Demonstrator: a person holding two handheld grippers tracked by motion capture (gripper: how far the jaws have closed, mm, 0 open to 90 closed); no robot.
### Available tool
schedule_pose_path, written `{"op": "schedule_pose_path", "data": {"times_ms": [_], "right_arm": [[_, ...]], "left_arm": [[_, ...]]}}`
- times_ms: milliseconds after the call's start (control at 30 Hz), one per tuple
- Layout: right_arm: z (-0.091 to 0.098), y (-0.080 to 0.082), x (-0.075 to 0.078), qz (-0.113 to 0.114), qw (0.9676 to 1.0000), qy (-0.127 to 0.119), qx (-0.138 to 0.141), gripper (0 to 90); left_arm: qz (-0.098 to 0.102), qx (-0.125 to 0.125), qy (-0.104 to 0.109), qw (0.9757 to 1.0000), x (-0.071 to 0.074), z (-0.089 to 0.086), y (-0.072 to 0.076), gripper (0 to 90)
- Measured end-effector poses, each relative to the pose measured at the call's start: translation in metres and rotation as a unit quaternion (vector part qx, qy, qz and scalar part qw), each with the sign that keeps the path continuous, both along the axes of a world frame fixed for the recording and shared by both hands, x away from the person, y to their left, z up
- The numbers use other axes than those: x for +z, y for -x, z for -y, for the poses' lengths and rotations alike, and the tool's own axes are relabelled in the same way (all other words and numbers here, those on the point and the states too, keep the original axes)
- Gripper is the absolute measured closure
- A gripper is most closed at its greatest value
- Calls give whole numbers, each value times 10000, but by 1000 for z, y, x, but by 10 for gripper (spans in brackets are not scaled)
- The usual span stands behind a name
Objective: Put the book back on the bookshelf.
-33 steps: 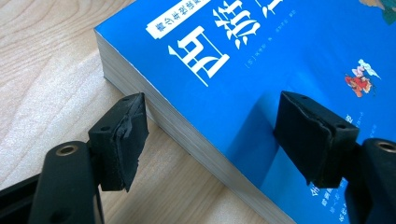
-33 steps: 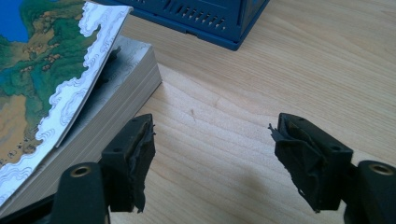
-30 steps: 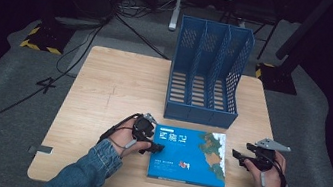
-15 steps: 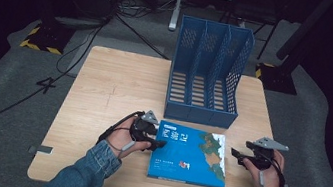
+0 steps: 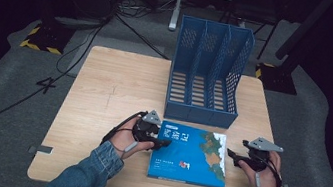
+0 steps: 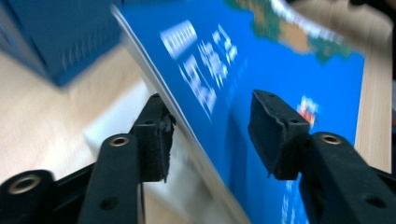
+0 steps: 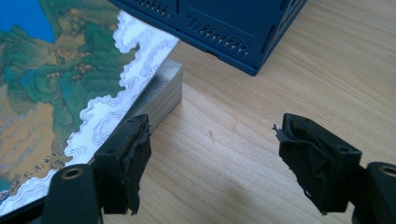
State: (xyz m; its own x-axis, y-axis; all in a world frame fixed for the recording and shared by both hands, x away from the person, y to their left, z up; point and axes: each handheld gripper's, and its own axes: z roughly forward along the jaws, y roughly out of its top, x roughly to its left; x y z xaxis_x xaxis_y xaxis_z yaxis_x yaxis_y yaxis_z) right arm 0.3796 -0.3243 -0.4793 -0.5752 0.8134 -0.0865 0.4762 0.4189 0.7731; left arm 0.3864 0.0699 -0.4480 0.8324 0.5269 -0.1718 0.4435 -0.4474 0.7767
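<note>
The flat blue hardcover book (image 5: 190, 154) lies on the pale wooden surface (image 5: 115, 85), long axis across, just before the blue plastic file rack (image 5: 206, 74). Left tongs (image 5: 162, 143) straddle its lifted left cover edge, having just closed partway; right tongs (image 5: 230, 154) gape beside its right edge, empty.

Dim recording studio or lab, lone wooden table (image 5: 120, 86) on grey carpet (image 5: 11, 99), floor cables (image 5: 80, 49), hazard-striped stand bases (image 5: 38, 40)
</note>
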Motion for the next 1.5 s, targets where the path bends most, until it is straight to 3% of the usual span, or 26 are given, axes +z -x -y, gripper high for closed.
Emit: {"op": "schedule_pose_path", "data": {"times_ms": [100,167,267,300,333,400,467,533,600,667,733,800,900,1167,1200,1300,1367,1500], "right_arm": [[1,1,0,3,10000,-7,0,259],[1,2,1,-1,10000,-5,-30,258],[-1,4,1,54,10000,44,-8,256],[-3,4,2,67,10000,50,33,256],[-4,5,2,58,10000,59,55,256],[-8,6,3,66,9998,90,140,255],[-11,6,3,31,9997,116,201,254],[-13,6,3,32,9996,139,236,256],[-13,6,4,64,9996,143,233,256],[-13,6,6,98,9996,121,241,255],[-12,7,11,221,9995,48,218,255],[-12,9,16,301,9994,-12,196,254],[-13,12,22,397,9989,-59,238,245],[-26,18,28,488,9974,-207,497,242],[-31,21,30,379,9972,-284,575,265],[-36,23,32,390,9964,-350,662,251],[-43,25,34,304,9956,-429,770,204],[-55,32,39,174,9937,-487,995,205]], "left_arm": [[8,-10,-191,9998,-8,3,0,442],[9,24,-62,10000,-8,5,2,470],[-265,-21,324,9991,-3,3,3,573],[-341,-74,288,9990,-4,1,3,632],[-529,-81,87,9985,-6,-1,2,667],[-602,19,-137,9981,-7,-5,2,663],[-655,1,-156,9977,-2,-8,3,670],[-768,-209,-120,9968,2,-7,6,689],[-701,-323,-122,9969,2,-5,6,633],[-447,-479,-179,9977,-5,4,8,587],[-509,-470,-264,9972,-13,8,8,586],[-851,-363,-199,9955,-20,7,7,619],[-1017,-374,-182,9939,-17,4,7,670],[-1035,-412,-261,9934,-14,5,6,729],[-1033,-421,-255,9934,-13,6,6,749],[-1040,-420,-246,9934,-11,6,6,771],[-1122,-433,-203,9925,-7,6,6,785],[-1218,-440,-193,9914,4,9,8,810]]}}
